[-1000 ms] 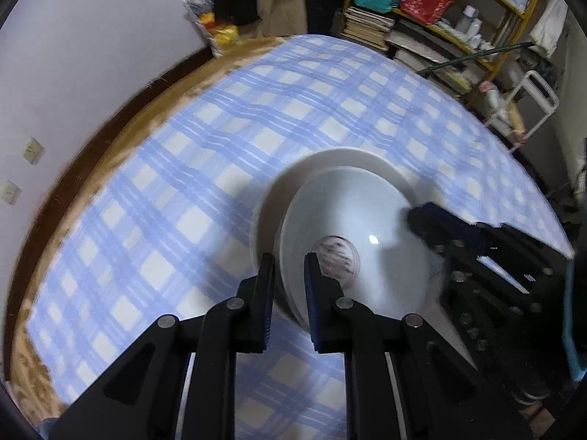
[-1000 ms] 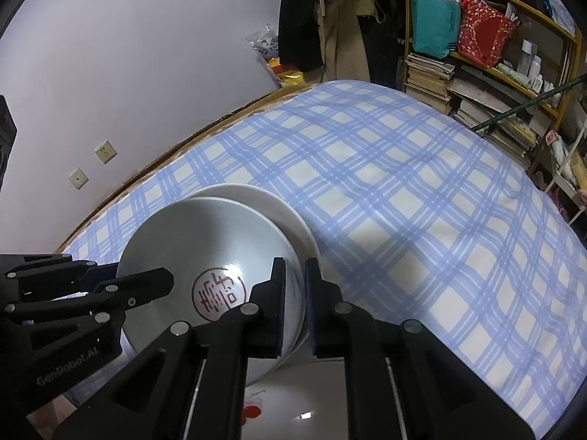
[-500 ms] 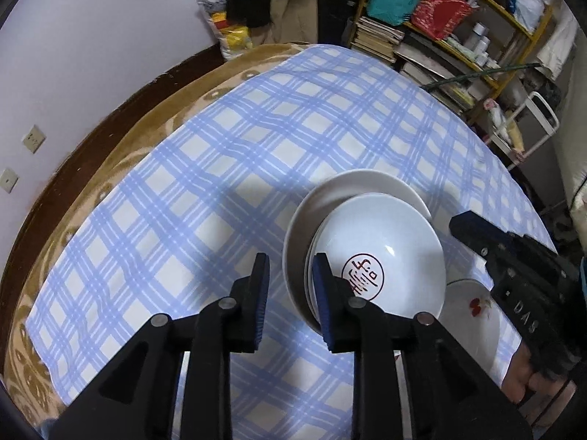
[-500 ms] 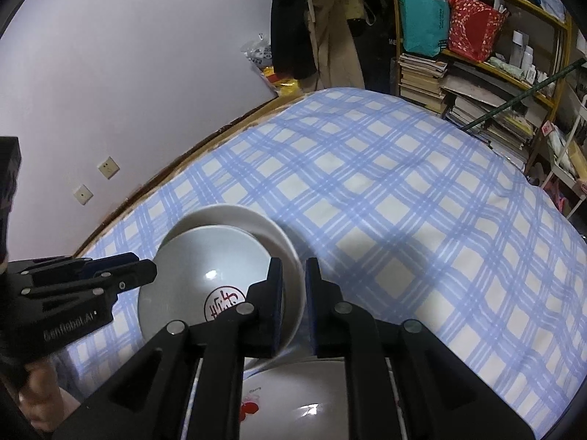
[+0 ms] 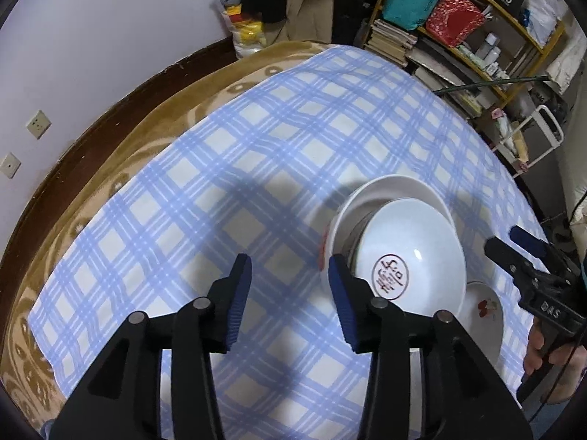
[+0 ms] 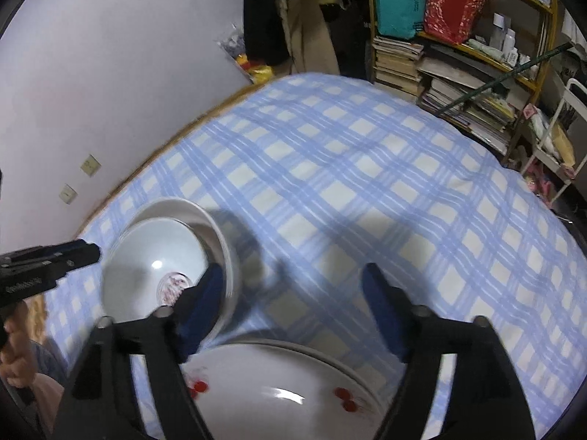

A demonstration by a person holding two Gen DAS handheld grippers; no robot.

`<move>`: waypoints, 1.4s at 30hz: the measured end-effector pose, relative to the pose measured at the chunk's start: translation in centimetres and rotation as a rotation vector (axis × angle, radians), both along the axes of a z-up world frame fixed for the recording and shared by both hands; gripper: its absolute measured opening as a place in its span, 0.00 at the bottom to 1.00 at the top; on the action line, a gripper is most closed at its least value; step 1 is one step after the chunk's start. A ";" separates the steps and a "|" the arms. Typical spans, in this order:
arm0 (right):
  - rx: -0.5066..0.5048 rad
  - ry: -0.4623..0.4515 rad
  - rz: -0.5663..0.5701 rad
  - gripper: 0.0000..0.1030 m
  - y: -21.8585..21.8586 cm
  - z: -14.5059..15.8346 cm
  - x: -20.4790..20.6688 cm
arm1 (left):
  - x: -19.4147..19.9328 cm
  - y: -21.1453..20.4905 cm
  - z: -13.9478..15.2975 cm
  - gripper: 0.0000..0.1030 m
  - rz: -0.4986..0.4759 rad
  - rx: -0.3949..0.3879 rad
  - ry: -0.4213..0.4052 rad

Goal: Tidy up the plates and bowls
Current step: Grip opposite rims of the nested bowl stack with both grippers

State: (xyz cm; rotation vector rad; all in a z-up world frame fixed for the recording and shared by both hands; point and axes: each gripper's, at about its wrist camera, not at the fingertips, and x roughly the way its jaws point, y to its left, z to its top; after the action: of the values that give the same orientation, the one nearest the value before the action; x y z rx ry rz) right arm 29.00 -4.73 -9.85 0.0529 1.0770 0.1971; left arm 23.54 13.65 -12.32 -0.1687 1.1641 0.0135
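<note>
On the blue checked cloth [image 5: 227, 168], at about three o'clock in your left wrist view, the bowl with the red seal [image 5: 407, 256] sits nested in a larger white bowl [image 5: 389, 187], tilted rather than seated flat, so that part of the stacking looks done. Your left gripper [image 5: 290, 275] is spread wide with nothing between its jaws; its right pad is just beside the outer bowl's rim, and whether it touches I cannot tell. Your right gripper [image 6: 293, 293] is likewise wide open and empty, hovering above the cloth with the nested pair at nine o'clock of its view. What seems left is the flower-painted plate [image 6: 286, 385] at six o'clock in the right view, lying just beside the bowls and not yet gathered with anything. Hard to judge: that plate is cut off by the frame edge and partly covered by the gripper arms, the right view is blurred, and the outer bowl's red mark [image 5: 324, 245] is mostly hidden. No other crockery shows.
</note>
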 end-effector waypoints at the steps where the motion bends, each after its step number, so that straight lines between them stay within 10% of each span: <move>1: -0.002 0.011 0.008 0.93 -0.1 -0.3 0.0 | 0.0 0.0 -0.1 0.47 0.002 0.003 0.000; 18: 0.064 0.086 -0.024 0.93 1.0 -3.0 0.7 | 0.6 1.0 -1.5 0.49 0.042 -0.144 0.049; 42: 0.104 0.094 -0.055 0.85 0.8 -3.6 0.8 | 1.9 0.7 -2.5 0.49 0.054 -0.104 0.058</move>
State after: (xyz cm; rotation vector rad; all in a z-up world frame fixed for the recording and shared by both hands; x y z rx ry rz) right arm 29.75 -3.89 -13.43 0.1869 1.1567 0.2027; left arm 25.43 14.31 -14.78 -0.2929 1.2186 0.0052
